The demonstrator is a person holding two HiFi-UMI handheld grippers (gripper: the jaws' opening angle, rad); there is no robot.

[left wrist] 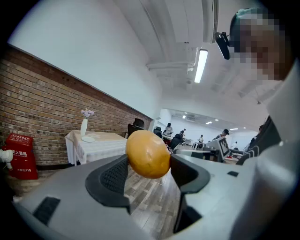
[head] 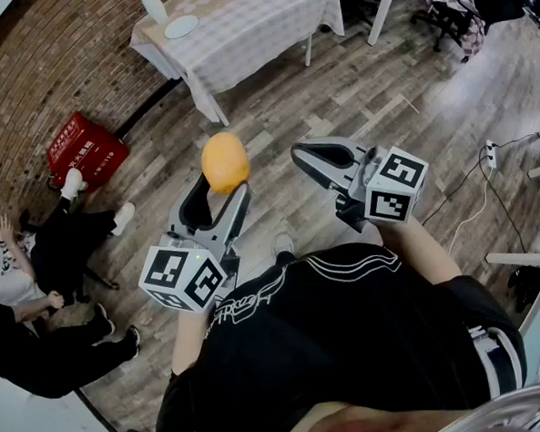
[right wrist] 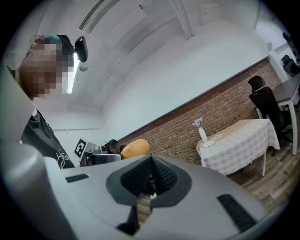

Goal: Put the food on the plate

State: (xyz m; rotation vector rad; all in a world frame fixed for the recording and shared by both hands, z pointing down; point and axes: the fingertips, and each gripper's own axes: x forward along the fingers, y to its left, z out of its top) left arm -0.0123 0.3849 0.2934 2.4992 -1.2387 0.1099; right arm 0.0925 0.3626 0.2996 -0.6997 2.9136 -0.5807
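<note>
A smooth, round, orange-yellow piece of food point(head: 225, 163) is held up in the air over the wooden floor. My left gripper point(head: 219, 188) is shut on it, with both pads pressed on its sides point(left wrist: 147, 154). To the right my right gripper point(head: 304, 154) is shut with nothing in it; its pads meet point(right wrist: 150, 176), and the food point(right wrist: 135, 148) shows beyond them. A small white plate point(head: 181, 26) lies far ahead on a table with a checked cloth point(head: 249, 25), beside a white vase point(head: 152, 6).
A red box point(head: 85, 151) stands by the brick wall at left. A person in black sits on the floor point(head: 45, 270) at the left edge. An office chair point(head: 454, 12) stands at the top right, and cables point(head: 486, 165) lie on the floor at right.
</note>
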